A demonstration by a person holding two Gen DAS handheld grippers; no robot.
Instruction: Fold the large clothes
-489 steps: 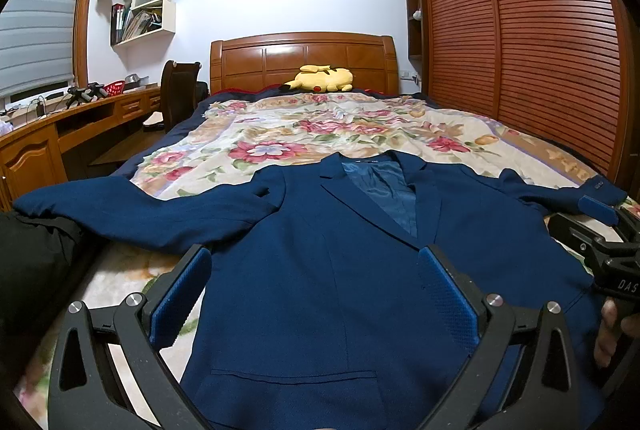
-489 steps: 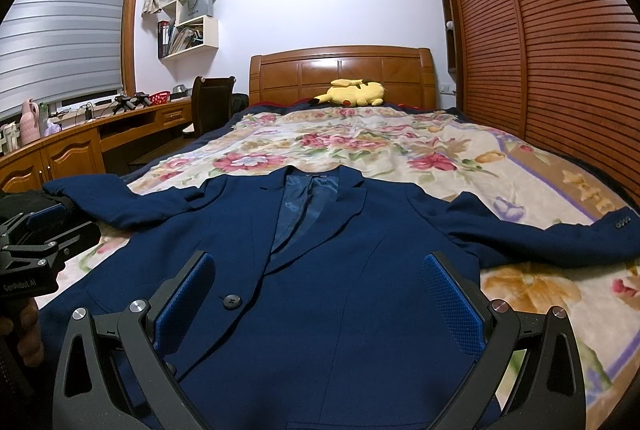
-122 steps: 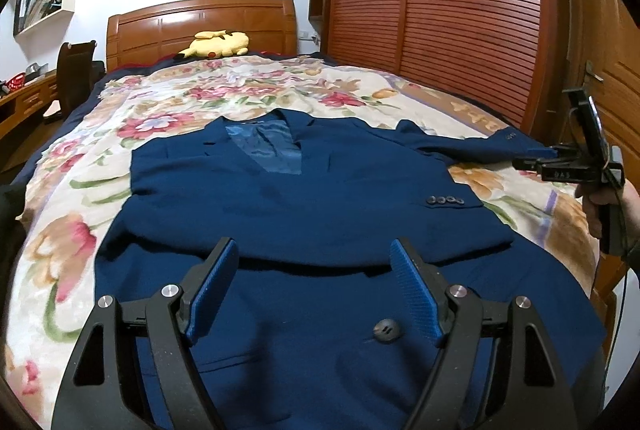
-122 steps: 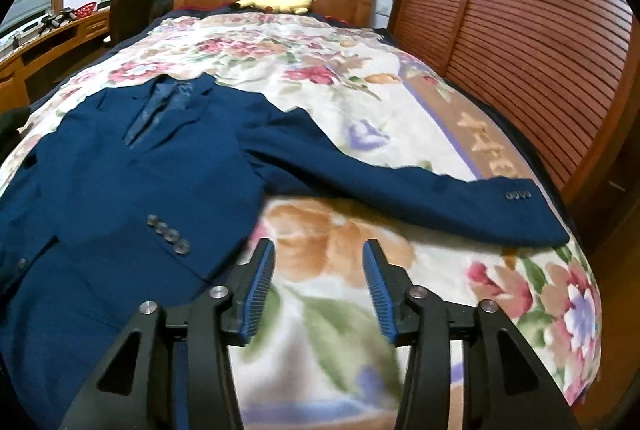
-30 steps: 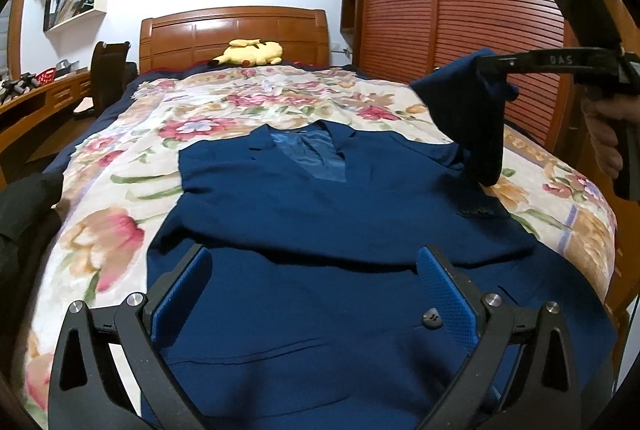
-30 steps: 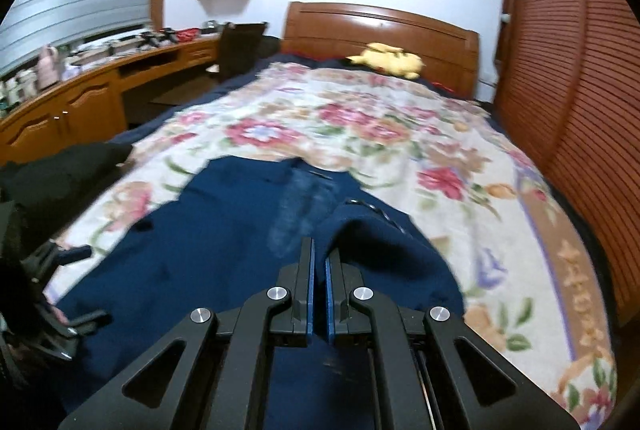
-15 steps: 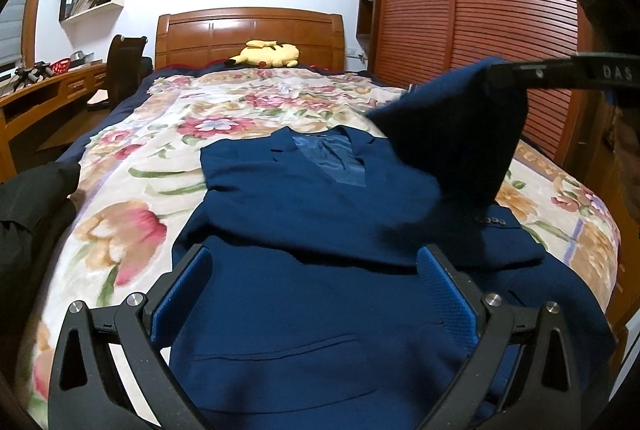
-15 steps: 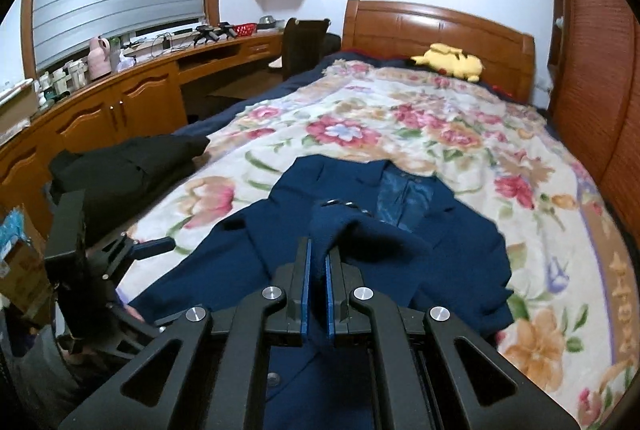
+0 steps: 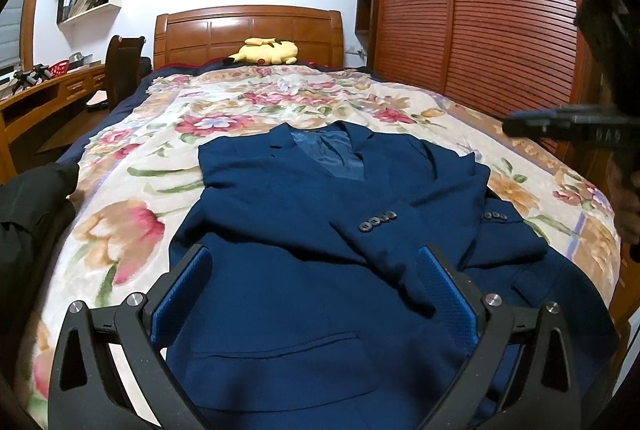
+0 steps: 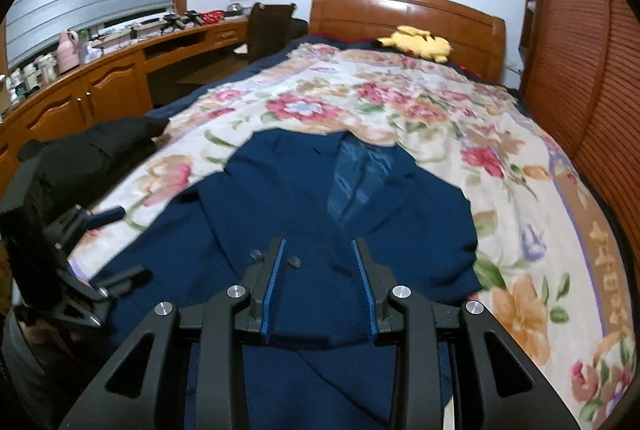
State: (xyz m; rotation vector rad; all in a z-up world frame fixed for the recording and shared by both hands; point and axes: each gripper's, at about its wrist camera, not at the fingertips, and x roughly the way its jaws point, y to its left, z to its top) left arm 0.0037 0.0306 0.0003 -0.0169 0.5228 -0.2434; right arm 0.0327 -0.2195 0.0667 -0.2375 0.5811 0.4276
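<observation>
Left gripper (image 9: 316,282) hovers with jaws spread wide over the hem of the navy jacket (image 9: 304,214), lying on the floral bedspread (image 9: 132,174) with both sleeves folded across its front. Right gripper (image 10: 318,286) has just been parting, jaws narrowly apart and gripping nothing, above the crossed sleeves

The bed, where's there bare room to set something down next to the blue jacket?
The floral blanket lies bare between the jacket collar and the yellow plush toy by the headboard. A strip along the wardrobe side is bare too. Black clothing crowds the desk-side edge.
</observation>
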